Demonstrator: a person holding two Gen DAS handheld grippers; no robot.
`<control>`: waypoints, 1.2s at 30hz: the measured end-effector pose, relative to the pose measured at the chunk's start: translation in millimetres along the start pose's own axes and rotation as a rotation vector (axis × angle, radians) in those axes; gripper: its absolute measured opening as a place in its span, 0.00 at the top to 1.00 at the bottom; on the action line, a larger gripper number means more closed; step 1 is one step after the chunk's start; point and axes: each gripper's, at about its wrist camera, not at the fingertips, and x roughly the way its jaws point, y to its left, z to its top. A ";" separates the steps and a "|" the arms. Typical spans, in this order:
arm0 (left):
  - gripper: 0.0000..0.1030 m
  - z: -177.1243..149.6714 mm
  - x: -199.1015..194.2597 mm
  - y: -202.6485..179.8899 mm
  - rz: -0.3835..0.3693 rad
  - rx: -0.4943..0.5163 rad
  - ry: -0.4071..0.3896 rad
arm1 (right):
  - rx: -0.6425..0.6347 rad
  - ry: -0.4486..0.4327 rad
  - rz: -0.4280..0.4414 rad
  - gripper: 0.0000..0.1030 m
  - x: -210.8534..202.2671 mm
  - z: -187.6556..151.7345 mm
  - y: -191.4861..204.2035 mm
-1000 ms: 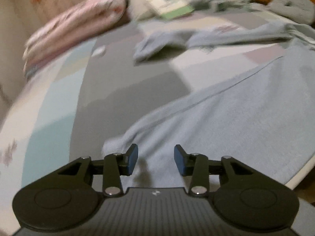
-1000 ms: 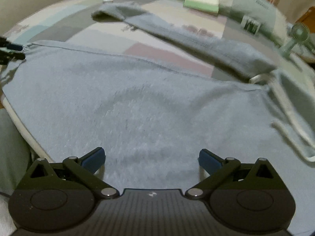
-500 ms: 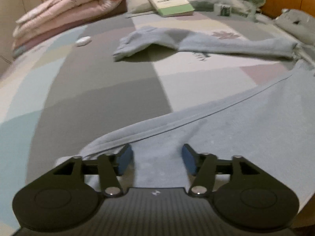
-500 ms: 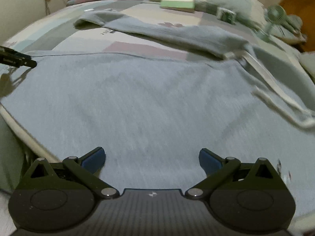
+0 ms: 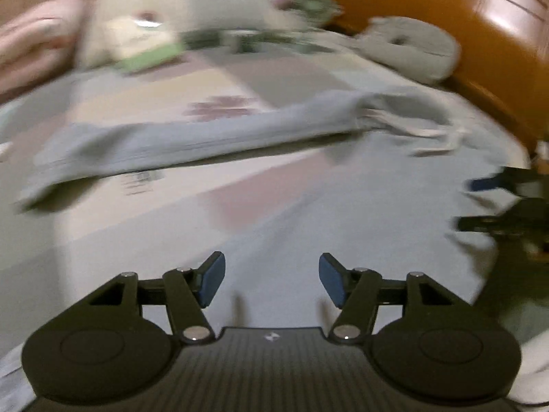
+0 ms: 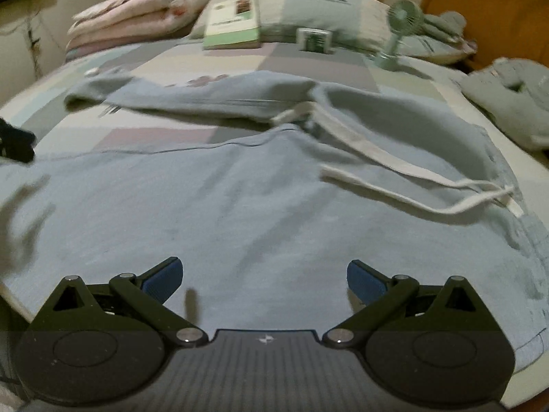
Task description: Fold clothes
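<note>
A blue-grey garment (image 6: 240,189) with white drawstrings (image 6: 394,168) lies spread on the bed, one long part (image 6: 192,92) stretched across farther back. My right gripper (image 6: 264,279) hovers low over the near fabric, jaws wide open with nothing between them. My left gripper (image 5: 272,279) is also over the fabric (image 5: 343,206); its jaws are apart and closing, with nothing between the pads. Each gripper shows at the edge of the other's view: the right gripper (image 5: 494,202) and the left gripper (image 6: 17,140). The left wrist view is motion-blurred.
At the bed's head lie a pillow (image 6: 308,7) with a green-and-white book (image 6: 233,24), a small box (image 6: 314,41), a green hand fan (image 6: 401,20) and a rolled pink quilt (image 6: 137,10). Grey-green clothing (image 6: 507,99) sits at the right, before an orange headboard (image 5: 446,10).
The left gripper has swung right from the garment's left edge over its middle, and its jaws stand wider than a second ago. The right gripper has shifted right toward the drawstrings.
</note>
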 end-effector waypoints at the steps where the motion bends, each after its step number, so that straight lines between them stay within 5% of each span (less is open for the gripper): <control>1: 0.40 5.7 12.9 -9.7 -0.036 0.005 0.012 | 0.002 -0.004 -0.007 0.00 -1.4 0.6 -8.0; 5: 0.40 12.9 57.3 -27.8 -0.063 -0.033 0.062 | -0.001 -0.021 -0.021 0.00 -5.5 3.2 -41.2; 10: 0.39 1.2 67.9 -16.1 0.071 -0.098 0.073 | 0.040 0.049 -0.075 0.00 3.9 -13.4 -96.2; 13: 0.39 -3.6 63.3 -12.9 0.151 -0.097 0.085 | 0.059 0.028 -0.030 0.00 -10.8 -34.1 -128.5; 17: 0.40 3.4 57.9 -23.2 0.228 -0.064 0.120 | 0.004 0.093 -0.106 0.00 -24.6 -36.8 -141.3; 19: 0.40 9.0 55.2 -36.7 0.266 -0.021 0.121 | -0.006 0.058 -0.119 0.00 -32.3 -31.6 -143.0; 23: 0.35 15.0 44.0 -74.8 0.191 0.057 0.086 | 0.003 0.020 -0.100 0.00 -25.3 -18.2 -146.4; 28: 0.33 8.0 50.9 -120.7 0.143 0.143 0.082 | 0.029 0.093 -0.113 0.00 -7.2 -26.0 -154.6; 32: 0.29 -10.1 69.0 -126.5 0.136 0.099 0.140 | 0.032 0.093 -0.131 0.00 -22.1 -37.1 -155.4; 36: 0.27 -13.6 60.4 -128.1 0.168 0.087 0.112 | 0.013 0.063 -0.117 0.00 -31.5 -27.9 -143.4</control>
